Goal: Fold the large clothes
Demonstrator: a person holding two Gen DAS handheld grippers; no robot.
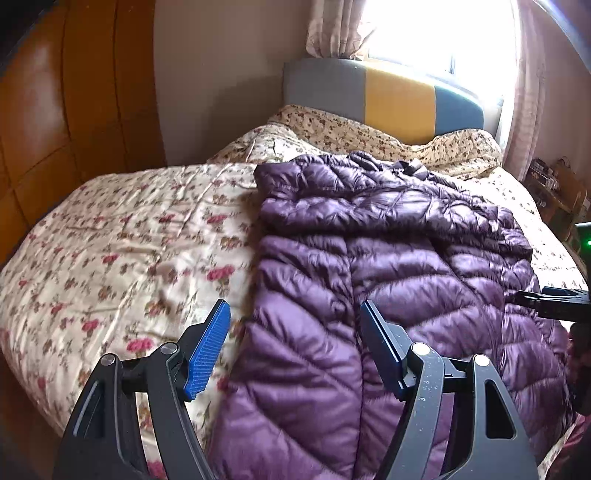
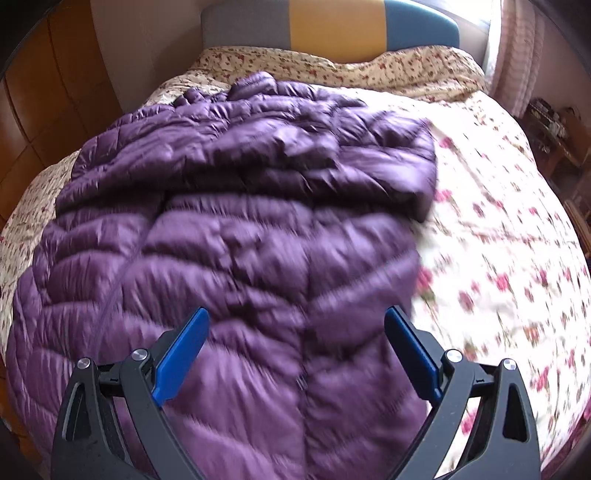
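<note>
In the left wrist view we see our left gripper (image 1: 295, 332) held above the bed, its blue-padded fingers (image 1: 207, 354) spread apart with nothing between them. Below them lies the purple down jacket (image 1: 388, 266), spread along the bed's length on the flowered quilt (image 1: 122, 243). The jacket's near hem reaches the foot edge of the bed, and its collar end points toward the headboard (image 1: 384, 96), which is grey, yellow and blue. A sleeve is folded across the upper part of the jacket. The left finger hangs over the quilt just beside the jacket's left edge; the right finger hangs over the jacket's middle. At the right border of this view a dark part of our right gripper (image 1: 554, 299) shows over the jacket's right side. A brown wooden wardrobe (image 1: 55, 129) stands beside the bed's left edge, and a bright window (image 1: 443, 33) with curtains is behind the headboard.

In the right wrist view our right gripper (image 2: 297, 339) hovers over the jacket's lower half, fingers (image 2: 413, 350) wide apart and empty. The jacket covers the bed's left and middle; the quilt lies bare toward the right edge. This view is blurred.
</note>
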